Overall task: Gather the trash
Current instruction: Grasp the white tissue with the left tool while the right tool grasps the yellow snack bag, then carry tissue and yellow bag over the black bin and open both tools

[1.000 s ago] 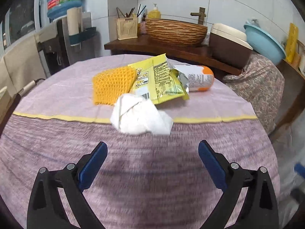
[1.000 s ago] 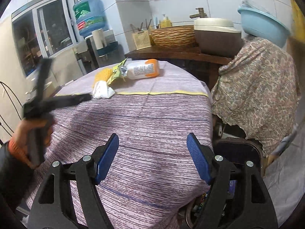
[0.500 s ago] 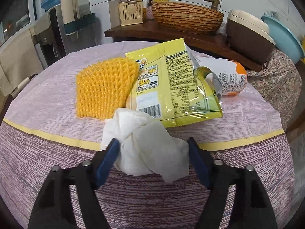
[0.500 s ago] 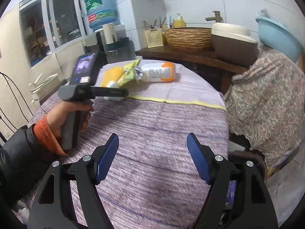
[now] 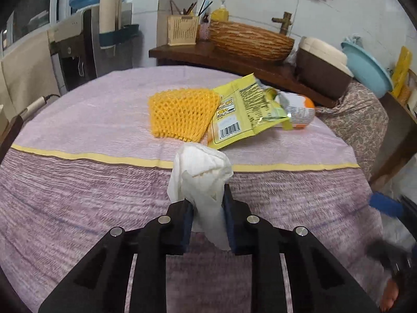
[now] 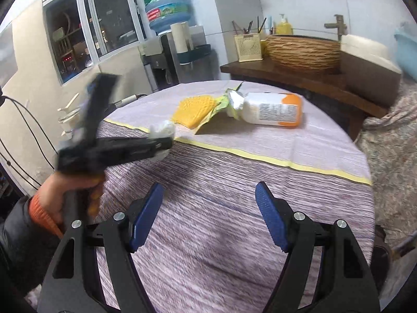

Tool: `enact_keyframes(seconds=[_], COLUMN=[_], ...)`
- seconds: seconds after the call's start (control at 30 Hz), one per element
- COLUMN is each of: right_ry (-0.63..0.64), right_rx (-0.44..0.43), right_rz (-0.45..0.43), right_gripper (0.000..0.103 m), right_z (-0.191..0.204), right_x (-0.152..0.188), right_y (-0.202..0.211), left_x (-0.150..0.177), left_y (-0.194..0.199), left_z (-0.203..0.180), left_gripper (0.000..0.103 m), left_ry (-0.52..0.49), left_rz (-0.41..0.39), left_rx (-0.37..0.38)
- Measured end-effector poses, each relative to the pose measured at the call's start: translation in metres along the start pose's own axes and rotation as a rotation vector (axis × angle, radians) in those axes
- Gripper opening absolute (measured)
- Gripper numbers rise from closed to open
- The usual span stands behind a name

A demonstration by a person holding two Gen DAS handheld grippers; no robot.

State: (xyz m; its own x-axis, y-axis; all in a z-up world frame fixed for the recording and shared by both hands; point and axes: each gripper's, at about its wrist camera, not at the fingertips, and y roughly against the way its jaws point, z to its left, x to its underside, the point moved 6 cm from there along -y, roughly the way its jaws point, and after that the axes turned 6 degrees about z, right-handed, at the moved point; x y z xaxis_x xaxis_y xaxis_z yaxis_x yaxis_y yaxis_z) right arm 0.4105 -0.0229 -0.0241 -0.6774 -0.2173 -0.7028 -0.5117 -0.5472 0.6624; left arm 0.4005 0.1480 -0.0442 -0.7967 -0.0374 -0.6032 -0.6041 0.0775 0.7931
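Round tabletop [image 5: 78, 182] under striped purple cloth with yellow band. Behind it, dark wooden counter [image 5: 221, 57] against white tiled wall [image 6: 299, 2], bearing woven basin [image 5: 250, 40], brass tap [image 5: 285, 22], cream utensil holder [image 5: 182, 30]. Water dispenser [image 6: 166, 60] with blue bottle [image 6: 165, 2] near sliding window [image 6: 86, 26]. Floral-draped furniture [image 5: 357, 114] at right.

On the surface [image 5: 78, 120] the mesh sleeve [image 5: 182, 114] lay left of the snack packet [image 5: 242, 112], touching it, with the bottle [image 6: 271, 112] on its side behind the packet. The crumpled tissue [image 5: 203, 182] sat nearer, between the left tool's [image 5: 207, 219] closing jaws.
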Motion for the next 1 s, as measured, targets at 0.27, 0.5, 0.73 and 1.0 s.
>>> enact_keyframes(seconds=[0.27, 0.5, 0.73, 1.0], right_ry=[-0.089, -0.226, -0.329, -0.354], right_rx=[-0.046, -0.075, -0.076, -0.080], right_rz=[0.008, 0.024, 0.049, 0.025], right_gripper=[0.073, 0.062, 0.047, 0.010], right_z=[0.000, -0.014, -0.025, -0.029], right_x=[-0.043, -0.081, -0.099, -0.102], right_y=[-0.047, -0.095, -0.142, -0.147], left_x=[0.027, 0.031, 0.033, 0.039], left_y=[0.043, 0.037, 0.040, 0.036], left_z=[0.003, 0.004, 0.008, 0.006], left_gripper=[0.022, 0.022, 0.022, 0.022], left_ry=[-0.010, 0.001, 0.012, -0.001], left_rz=[-0.097, -0.101, -0.112, -0.094], left_rx=[0.015, 0.053, 0.068, 0.068])
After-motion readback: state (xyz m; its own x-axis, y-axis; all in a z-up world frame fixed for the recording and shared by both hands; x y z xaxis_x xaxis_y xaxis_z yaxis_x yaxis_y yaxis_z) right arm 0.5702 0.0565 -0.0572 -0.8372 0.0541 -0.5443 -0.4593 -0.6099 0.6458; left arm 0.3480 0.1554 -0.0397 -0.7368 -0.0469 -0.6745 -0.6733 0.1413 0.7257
